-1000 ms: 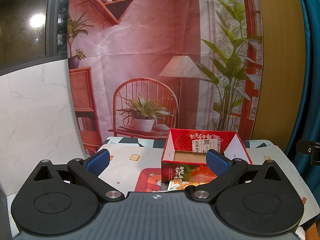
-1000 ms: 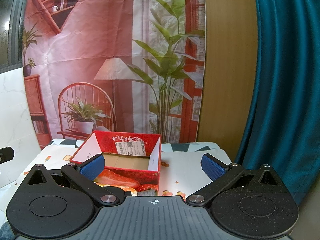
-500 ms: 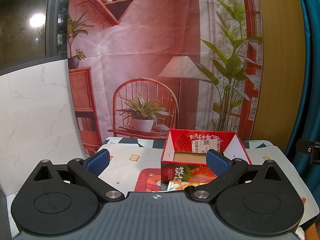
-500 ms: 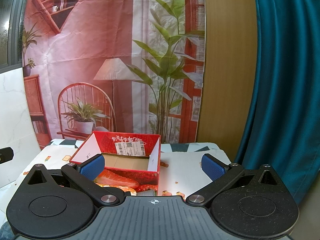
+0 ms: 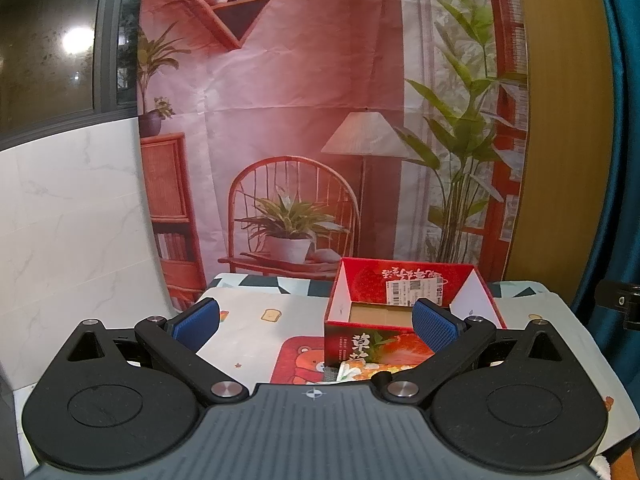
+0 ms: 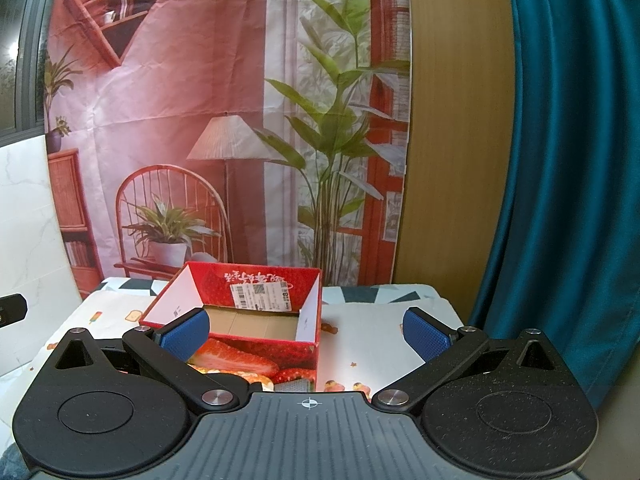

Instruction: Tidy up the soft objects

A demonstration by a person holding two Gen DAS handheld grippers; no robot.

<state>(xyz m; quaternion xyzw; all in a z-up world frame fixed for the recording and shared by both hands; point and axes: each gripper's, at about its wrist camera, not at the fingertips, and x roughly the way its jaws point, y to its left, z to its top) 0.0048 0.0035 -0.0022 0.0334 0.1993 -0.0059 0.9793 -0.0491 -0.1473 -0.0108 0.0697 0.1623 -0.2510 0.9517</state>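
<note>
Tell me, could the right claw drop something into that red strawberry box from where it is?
Probably yes. The right claw is open and the red box sits just ahead, its top open, with nothing between them.

Right gripper [image 6: 307, 330] held wide open above the table [image 6: 372, 340]; an open red box [image 6: 256, 344] stood ahead, left of centre.

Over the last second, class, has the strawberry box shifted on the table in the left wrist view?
No. The strawberry box sits at the same spot against the bear print on the tablecloth.
</note>
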